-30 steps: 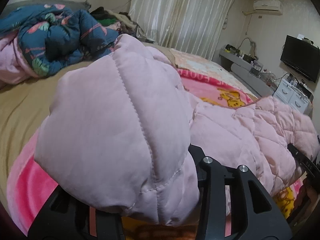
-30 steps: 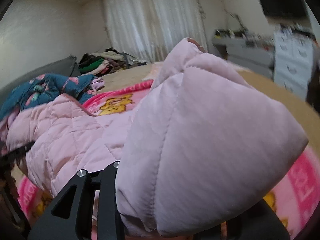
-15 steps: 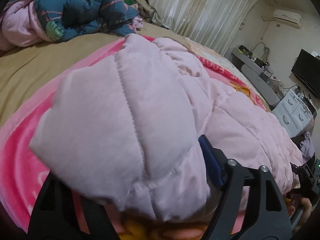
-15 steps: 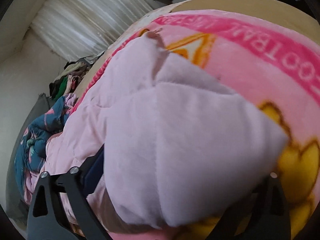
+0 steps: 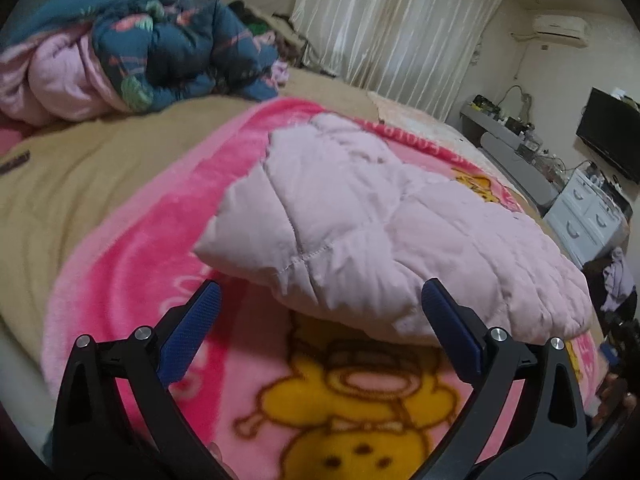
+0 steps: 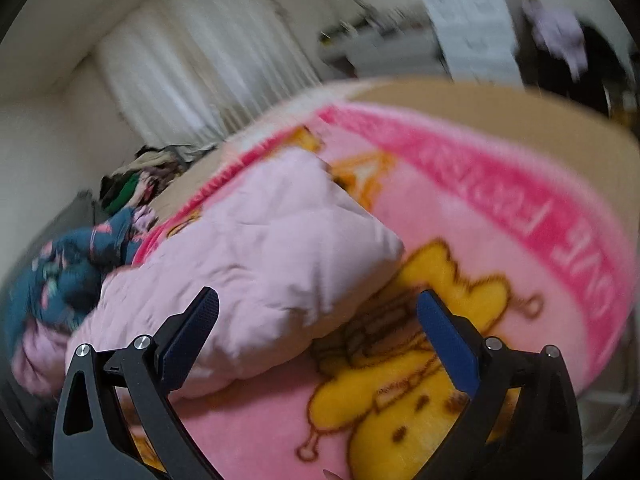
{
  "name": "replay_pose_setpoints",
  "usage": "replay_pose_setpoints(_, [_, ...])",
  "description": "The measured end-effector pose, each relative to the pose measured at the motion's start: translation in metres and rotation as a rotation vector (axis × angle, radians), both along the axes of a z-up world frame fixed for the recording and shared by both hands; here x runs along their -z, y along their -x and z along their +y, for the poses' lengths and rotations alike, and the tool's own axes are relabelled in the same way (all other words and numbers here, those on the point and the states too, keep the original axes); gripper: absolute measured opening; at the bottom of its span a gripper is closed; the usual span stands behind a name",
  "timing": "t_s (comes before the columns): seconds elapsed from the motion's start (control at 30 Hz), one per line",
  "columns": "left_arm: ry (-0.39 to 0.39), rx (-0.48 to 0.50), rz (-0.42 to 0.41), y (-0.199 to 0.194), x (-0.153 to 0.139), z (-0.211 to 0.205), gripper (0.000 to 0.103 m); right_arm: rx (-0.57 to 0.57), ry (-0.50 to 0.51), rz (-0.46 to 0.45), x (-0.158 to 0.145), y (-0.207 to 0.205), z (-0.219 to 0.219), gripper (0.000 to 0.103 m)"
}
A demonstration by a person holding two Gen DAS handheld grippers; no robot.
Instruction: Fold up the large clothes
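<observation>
A pale pink quilted jacket (image 5: 384,220) lies folded on a pink cartoon blanket (image 5: 160,248) on the bed. It also shows in the right wrist view (image 6: 256,256), blurred. My left gripper (image 5: 320,292) is open and empty, just in front of the jacket's near edge. My right gripper (image 6: 316,300) is open and empty, at the jacket's near right corner. Both have blue pads (image 5: 192,336).
A dark blue patterned coat with a pink lining (image 5: 140,52) is piled at the back left of the bed. More clothes (image 6: 136,184) lie near the curtain. A white drawer unit (image 5: 588,216) and a TV (image 5: 612,136) stand to the right.
Both grippers held corners of the pink jacket, lowered them onto the blanket, then opened and drew back. The jacket now lies flat and free.
</observation>
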State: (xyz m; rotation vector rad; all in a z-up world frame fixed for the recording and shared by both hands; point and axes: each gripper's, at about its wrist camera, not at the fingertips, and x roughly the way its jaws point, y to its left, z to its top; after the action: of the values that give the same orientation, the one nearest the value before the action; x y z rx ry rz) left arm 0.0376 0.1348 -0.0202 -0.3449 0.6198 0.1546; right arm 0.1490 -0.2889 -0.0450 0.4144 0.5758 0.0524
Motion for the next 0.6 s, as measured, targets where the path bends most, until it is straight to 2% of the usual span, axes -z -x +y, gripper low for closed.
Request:
replay_pose_setpoints(0.1, [-0.038,0.014,-0.027,0.018,-0.011,-0.007,0.094,-0.074,0.106,-0.079,-0.015,0.027,0.02,0.099])
replay_pose_setpoints(0.2, [-0.063,0.035,-0.039,0.031,-0.018,-0.017,0.094,-0.158,0.16,-0.11,-0.02,0.048,0.039,0.099])
replay_pose_setpoints(0.3, [-0.086,0.069,-0.047,0.042,-0.024,-0.032,0.094,-0.239,0.184,-0.092,-0.02,0.06,0.055,0.099])
replay_pose_setpoints(0.43, [-0.117,0.12,-0.06,0.052,-0.027,-0.056,0.094,-0.318,0.266,-0.088,-0.021,0.075,0.08,0.099])
replay_pose_setpoints(0.6, [-0.133,0.168,-0.028,0.056,-0.017,-0.08,0.094,-0.376,0.26,-0.06,-0.014,0.085,0.093,0.099])
